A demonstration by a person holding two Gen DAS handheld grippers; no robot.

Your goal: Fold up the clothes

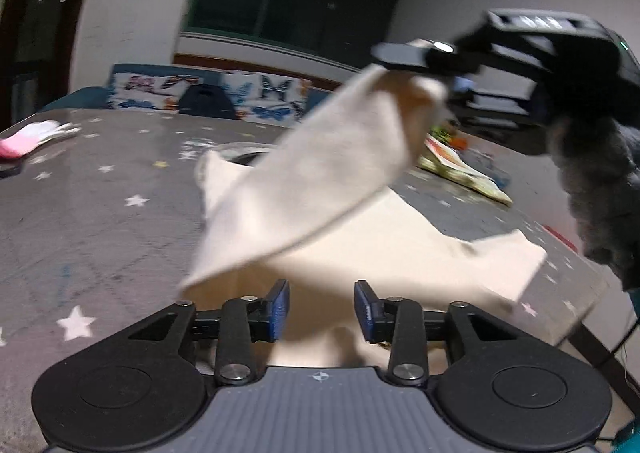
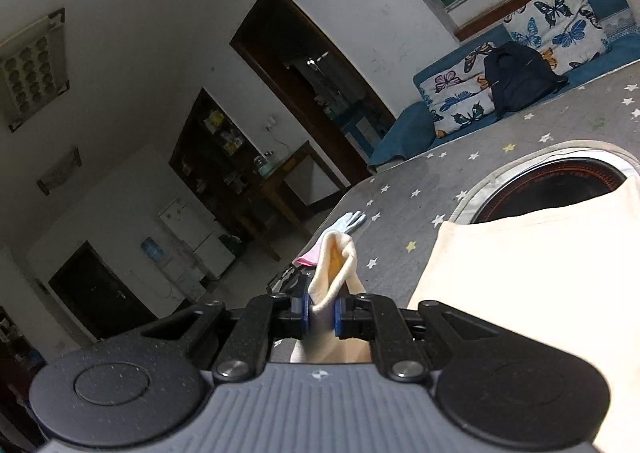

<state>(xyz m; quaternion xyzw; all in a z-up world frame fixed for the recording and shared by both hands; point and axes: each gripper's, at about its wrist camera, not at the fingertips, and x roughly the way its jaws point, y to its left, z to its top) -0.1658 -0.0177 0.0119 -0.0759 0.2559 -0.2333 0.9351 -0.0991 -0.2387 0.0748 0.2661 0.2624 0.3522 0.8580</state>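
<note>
Left wrist view: we see our left gripper (image 1: 321, 307) with its jaws spread apart and nothing between the blue pads (image 1: 280, 305); it hovers low over the near edge of the cream garment (image 1: 320, 181). The garment lies partly on the grey star-printed tabletop (image 1: 100, 205), with one portion lifted into the air as a blurred flap. Our right gripper (image 1: 396, 55) appears at upper right, pinching the top of that raised flap, and the gloved hand (image 1: 600, 181) holding it shows at the right edge. A pink and white glove (image 1: 28, 139) rests at the far left of the tabletop, and a colourful cloth (image 1: 464, 169) lies on the far right, well apart from the garment. Butterfly-print cushions (image 1: 208, 93) and a dark backpack (image 1: 206, 101) sit beyond the tabletop.

Right wrist view: our right gripper (image 2: 321, 313) is clamped on a bunched fold of the cream garment (image 2: 520, 293), which stands up between the blue pads (image 2: 306, 311). The rest of the garment spreads to the right, covering part of a round metal-rimmed recess (image 2: 560, 181) in the tabletop (image 2: 400, 189). The glove (image 2: 344, 227) lies near the tabletop's edge, beyond the held fold. The backpack (image 2: 516, 77) leans against the cushions (image 2: 560, 25) in the background.
</note>
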